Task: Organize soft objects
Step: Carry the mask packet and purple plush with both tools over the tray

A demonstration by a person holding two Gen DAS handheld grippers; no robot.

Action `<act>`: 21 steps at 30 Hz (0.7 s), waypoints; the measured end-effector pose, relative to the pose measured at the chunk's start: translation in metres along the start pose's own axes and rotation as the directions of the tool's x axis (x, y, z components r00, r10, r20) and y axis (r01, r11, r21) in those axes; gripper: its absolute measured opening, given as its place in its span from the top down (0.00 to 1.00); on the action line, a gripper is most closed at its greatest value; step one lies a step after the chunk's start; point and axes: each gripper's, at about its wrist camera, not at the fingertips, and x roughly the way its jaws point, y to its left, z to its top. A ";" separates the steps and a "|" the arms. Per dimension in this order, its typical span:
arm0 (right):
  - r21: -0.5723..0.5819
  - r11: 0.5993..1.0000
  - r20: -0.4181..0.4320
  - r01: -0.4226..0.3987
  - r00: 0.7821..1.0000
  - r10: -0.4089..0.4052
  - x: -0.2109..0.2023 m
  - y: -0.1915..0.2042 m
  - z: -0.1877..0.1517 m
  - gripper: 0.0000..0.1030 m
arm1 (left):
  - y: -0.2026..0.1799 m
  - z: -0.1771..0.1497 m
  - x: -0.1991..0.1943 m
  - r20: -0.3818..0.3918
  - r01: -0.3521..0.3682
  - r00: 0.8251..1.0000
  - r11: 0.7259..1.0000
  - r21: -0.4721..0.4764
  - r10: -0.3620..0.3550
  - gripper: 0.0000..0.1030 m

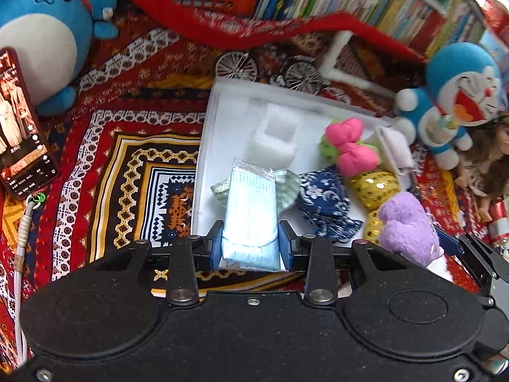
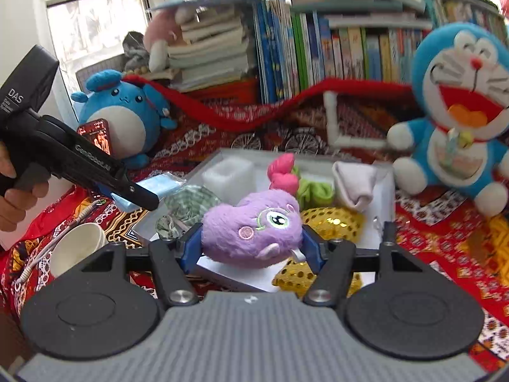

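My left gripper [image 1: 251, 235] is shut on a pale blue wrapped mask packet [image 1: 249, 203] over the near edge of a white box [image 1: 206, 133]. The box holds a foam block [image 1: 275, 140], a green checked cloth [image 1: 288, 184], a navy flowered cloth [image 1: 324, 197], a pink bow [image 1: 348, 143], a folded grey sock [image 1: 393, 146] and a gold sequin piece [image 1: 375, 184]. My right gripper [image 2: 251, 238] is shut on a purple plush [image 2: 251, 229], hanging above the box [image 2: 254, 153] at its near right. In the right wrist view the left gripper [image 2: 140, 195] carries the packet [image 2: 162, 184].
A round blue plush [image 1: 41, 31] and a lit phone [image 1: 22, 121] with its cable stand at the left. On the right are a blue cat plush [image 2: 461, 95] and a doll [image 1: 490, 159]. A small metal bicycle [image 1: 267, 70] and rows of books lie behind. A paper cup [image 2: 76, 248] sits near left.
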 end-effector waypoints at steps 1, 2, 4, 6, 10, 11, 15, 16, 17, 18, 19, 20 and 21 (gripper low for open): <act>0.005 1.000 -0.012 -0.001 1.000 0.001 0.006 0.000 0.001 0.35 | 0.001 0.003 0.005 -0.011 -0.002 1.000 1.000 -0.007 0.002 0.68; 0.010 1.000 -0.024 0.000 1.000 0.000 0.011 -0.001 0.002 0.35 | 0.000 0.005 0.008 -0.019 -0.002 1.000 1.000 -0.011 0.002 0.68; 0.018 1.000 -0.045 0.005 0.999 -0.004 0.021 -0.002 0.002 0.35 | 0.000 0.009 0.016 -0.041 -0.010 0.999 1.000 -0.019 0.009 0.68; 0.026 1.000 -0.064 0.014 0.998 -0.012 0.030 -0.004 0.003 0.35 | -0.001 0.011 0.025 -0.066 -0.028 0.998 0.999 -0.021 0.026 0.69; 0.032 0.999 -0.089 0.039 0.995 -0.036 0.044 -0.008 0.001 0.35 | -0.005 0.015 0.041 -0.095 -0.065 0.993 0.998 -0.010 0.063 0.72; 0.033 0.998 -0.093 0.044 0.995 -0.041 0.046 -0.009 0.002 0.35 | -0.006 0.016 0.044 -0.098 -0.068 0.993 0.998 -0.011 0.067 0.72; 0.040 0.997 -0.097 0.069 0.993 -0.064 0.056 -0.013 0.004 0.35 | -0.010 0.023 0.051 -0.097 -0.081 0.992 0.997 -0.004 0.080 0.72; 0.044 0.996 -0.097 0.075 0.993 -0.070 0.058 -0.014 0.006 0.35 | -0.012 0.025 0.052 -0.095 -0.081 0.992 0.997 -0.003 0.081 0.72; 0.051 0.996 -0.098 0.078 0.993 -0.073 0.061 -0.016 0.007 0.35 | -0.012 0.027 0.053 -0.092 -0.082 0.992 0.997 -0.003 0.082 0.72; 0.061 0.995 -0.097 0.080 0.993 -0.074 0.063 -0.017 0.009 0.35 | -0.013 0.029 0.054 -0.088 -0.084 0.993 0.996 -0.004 0.083 0.72; 0.068 0.994 -0.096 0.082 0.993 -0.076 0.065 -0.018 0.010 0.35 | -0.014 0.032 0.055 -0.084 -0.087 0.993 0.996 -0.006 0.086 0.72; 0.072 0.994 -0.094 0.087 0.992 -0.080 0.066 -0.019 0.011 0.35 | -0.014 0.034 0.056 -0.080 -0.090 0.993 0.996 -0.011 0.088 0.71; 0.073 0.993 -0.092 0.094 0.992 -0.087 0.068 -0.019 0.011 0.35 | -0.013 0.035 0.058 -0.079 -0.091 0.993 0.996 -0.019 0.089 0.71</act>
